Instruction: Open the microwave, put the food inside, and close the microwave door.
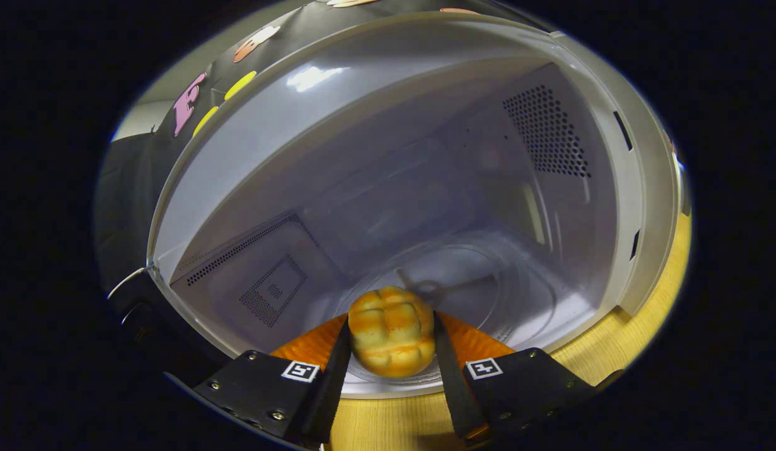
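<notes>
The open white microwave with its pale grey metal cavity (425, 188) takes up most of the frame, its mouth facing the camera and tilted. A perforated vent patch sits on the cavity wall in the upper right of the frame, and a strip and a square of fine holes mark the wall in the lower left. On the cavity floor, at lower centre, lies the round clear glass turntable (519, 294), with its hub showing just behind the food. The light wooden bench (651, 326) carries the microwave and shows as a curved band along the lower right and again at the bottom centre, under the fingers. The gripper (393, 351) sits at the bottom centre of the frame, at the front edge of the cavity opening. Its fingers are narrowed to the width of the round golden-brown bread bun with a scored, segmented top (393, 331), and both press against its sides. The bun hangs between them, over the front rim of the turntable, just inside the microwave mouth.
</notes>
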The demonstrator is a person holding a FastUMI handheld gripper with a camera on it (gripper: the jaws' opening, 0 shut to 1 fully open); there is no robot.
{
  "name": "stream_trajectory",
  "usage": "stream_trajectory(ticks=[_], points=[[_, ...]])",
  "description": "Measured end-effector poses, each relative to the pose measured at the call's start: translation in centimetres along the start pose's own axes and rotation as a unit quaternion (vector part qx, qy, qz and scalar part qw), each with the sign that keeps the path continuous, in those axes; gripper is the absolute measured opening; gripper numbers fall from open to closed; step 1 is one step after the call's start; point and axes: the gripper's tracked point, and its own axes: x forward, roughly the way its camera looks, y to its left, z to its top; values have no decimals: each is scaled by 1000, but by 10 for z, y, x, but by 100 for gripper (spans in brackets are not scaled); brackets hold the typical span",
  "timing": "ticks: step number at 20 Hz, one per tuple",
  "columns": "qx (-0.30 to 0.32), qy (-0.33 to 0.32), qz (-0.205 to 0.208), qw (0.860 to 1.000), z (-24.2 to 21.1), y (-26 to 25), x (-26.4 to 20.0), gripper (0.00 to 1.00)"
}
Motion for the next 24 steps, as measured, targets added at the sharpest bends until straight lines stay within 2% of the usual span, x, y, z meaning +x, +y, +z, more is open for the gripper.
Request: stream_trajectory(ticks=[1, 3, 4, 6, 10, 14, 16, 20, 24], points=[[-4, -4, 3, 1000, -1, 1, 2, 70], [-20, -7, 3, 1000, -4, 1, 5, 85], [-34, -12, -4, 999, -1, 1, 2, 87], [-59, -24, -6, 998, 3, 2, -2, 99], [-68, -22, 6, 997, 5, 3, -9, 98], [-38, -19, 45, 998, 12, 21, -39, 98], [-32, -11, 76, 997, 14, 34, -68, 98], [-69, -30, 132, 988, 30, 64, -144, 97], [-52, -20, 221, 974, 32, 120, -230, 97]])
